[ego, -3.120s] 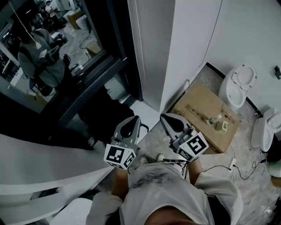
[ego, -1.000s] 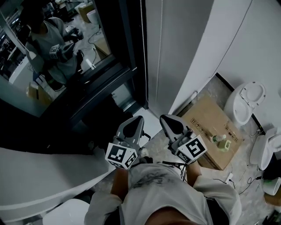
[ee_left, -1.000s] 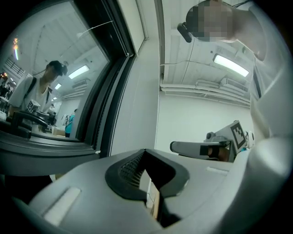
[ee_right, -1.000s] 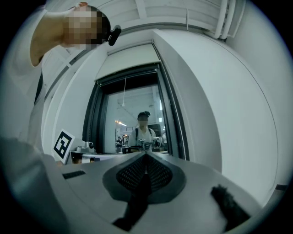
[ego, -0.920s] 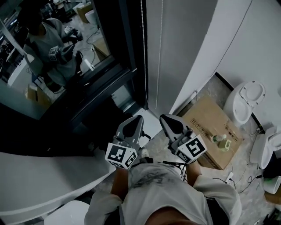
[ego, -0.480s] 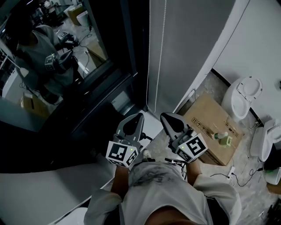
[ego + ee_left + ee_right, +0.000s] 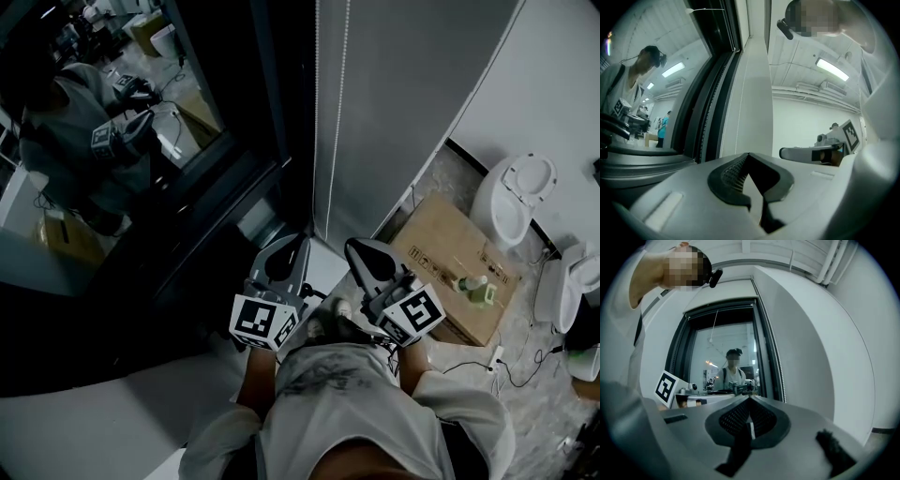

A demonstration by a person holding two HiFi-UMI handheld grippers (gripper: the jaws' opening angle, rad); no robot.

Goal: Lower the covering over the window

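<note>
The window (image 7: pixel 141 112) has a dark frame and reflects me in its glass. Two thin bead cords (image 7: pixel 317 122) hang down the grey panel just right of the frame. The frame and one bead cord (image 7: pixel 780 376) also show in the right gripper view, beyond the jaws. My left gripper (image 7: pixel 291 246) (image 7: pixel 749 154) is shut with nothing in it, below the cords. Beside it my right gripper (image 7: pixel 359 248) (image 7: pixel 750 398) is shut and empty too. Neither touches a cord. The covering itself is not clearly in view.
A cardboard box (image 7: pixel 455 267) with small bottles (image 7: pixel 473 286) lies on the floor at right. Beyond it stands a white toilet (image 7: pixel 514 192). A white curved surface (image 7: pixel 112 422) fills the lower left. Cables trail on the floor at right.
The head view has swung, so more of the window frame and the cords shows. Both grippers stay shut and low in front of my body, almost where they were.
</note>
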